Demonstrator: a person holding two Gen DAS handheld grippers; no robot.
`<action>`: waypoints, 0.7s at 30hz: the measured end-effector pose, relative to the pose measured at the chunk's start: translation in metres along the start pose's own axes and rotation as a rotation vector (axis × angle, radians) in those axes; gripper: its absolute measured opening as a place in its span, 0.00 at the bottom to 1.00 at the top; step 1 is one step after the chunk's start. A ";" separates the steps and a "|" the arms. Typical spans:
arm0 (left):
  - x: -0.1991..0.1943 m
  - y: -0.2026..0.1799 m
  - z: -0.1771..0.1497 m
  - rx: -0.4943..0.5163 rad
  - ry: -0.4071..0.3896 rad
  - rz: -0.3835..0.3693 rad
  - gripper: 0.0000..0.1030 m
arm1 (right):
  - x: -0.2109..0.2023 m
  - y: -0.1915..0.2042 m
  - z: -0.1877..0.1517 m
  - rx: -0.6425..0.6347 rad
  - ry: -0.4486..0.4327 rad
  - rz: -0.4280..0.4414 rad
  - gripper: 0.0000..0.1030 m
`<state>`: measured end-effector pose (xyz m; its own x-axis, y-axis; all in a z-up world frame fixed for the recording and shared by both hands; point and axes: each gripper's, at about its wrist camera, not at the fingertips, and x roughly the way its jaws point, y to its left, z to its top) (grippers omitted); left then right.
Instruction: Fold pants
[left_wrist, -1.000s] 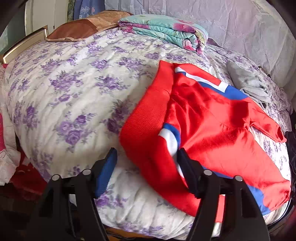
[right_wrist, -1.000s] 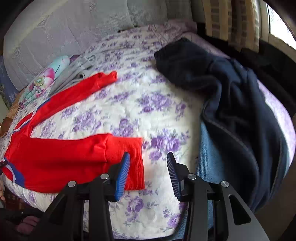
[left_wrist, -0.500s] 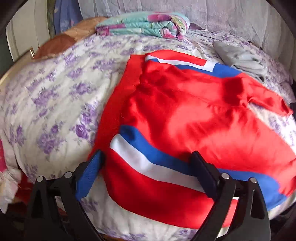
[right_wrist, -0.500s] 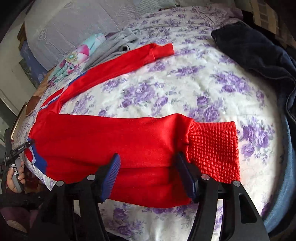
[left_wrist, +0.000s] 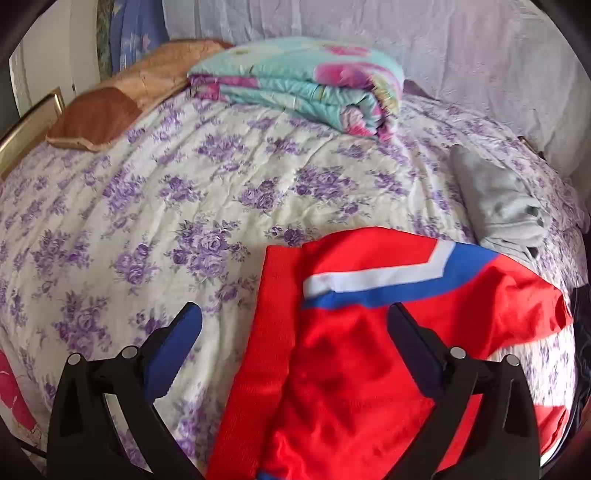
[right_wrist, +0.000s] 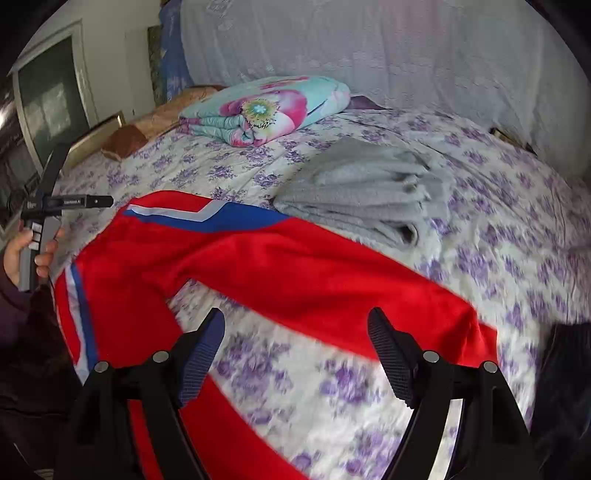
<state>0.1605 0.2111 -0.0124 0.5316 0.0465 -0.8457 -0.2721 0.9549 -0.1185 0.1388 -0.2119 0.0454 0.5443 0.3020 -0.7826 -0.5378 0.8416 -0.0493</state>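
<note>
Red pants (left_wrist: 343, 373) with blue and white stripes lie spread on the floral bed; the ribbed waistband (left_wrist: 273, 332) faces left. My left gripper (left_wrist: 295, 332) is open and empty, hovering over the waistband end. In the right wrist view the pants (right_wrist: 295, 269) stretch from the waist at left to the far leg's end at right, the legs splayed apart. My right gripper (right_wrist: 295, 339) is open and empty over the bare sheet between the two legs. The left gripper (right_wrist: 66, 202) shows there, held in a hand at the far left.
A folded grey garment (right_wrist: 362, 188) lies just beyond the pants, also in the left wrist view (left_wrist: 498, 199). A folded floral quilt (left_wrist: 303, 81) and a brown pillow (left_wrist: 110, 107) lie at the head. The bed (left_wrist: 147, 206) drops off near me. A dark garment (right_wrist: 565, 369) lies at right.
My left gripper has swung left to the waistband edge. My right gripper has moved from the near leg's cuff to over the gap between the legs. Both stayed open.
</note>
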 end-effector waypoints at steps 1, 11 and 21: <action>0.015 0.001 0.008 -0.023 0.047 -0.010 0.95 | 0.018 0.003 0.019 -0.048 0.022 -0.004 0.78; 0.093 -0.010 0.034 -0.134 0.204 -0.016 0.94 | 0.181 0.003 0.080 -0.260 0.295 -0.025 0.76; 0.056 -0.003 0.041 -0.120 0.090 -0.102 0.20 | 0.126 -0.003 0.068 -0.166 0.179 0.110 0.06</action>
<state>0.2240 0.2232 -0.0376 0.4885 -0.0800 -0.8689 -0.3170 0.9115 -0.2622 0.2529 -0.1460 -0.0114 0.3625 0.2912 -0.8853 -0.6936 0.7188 -0.0476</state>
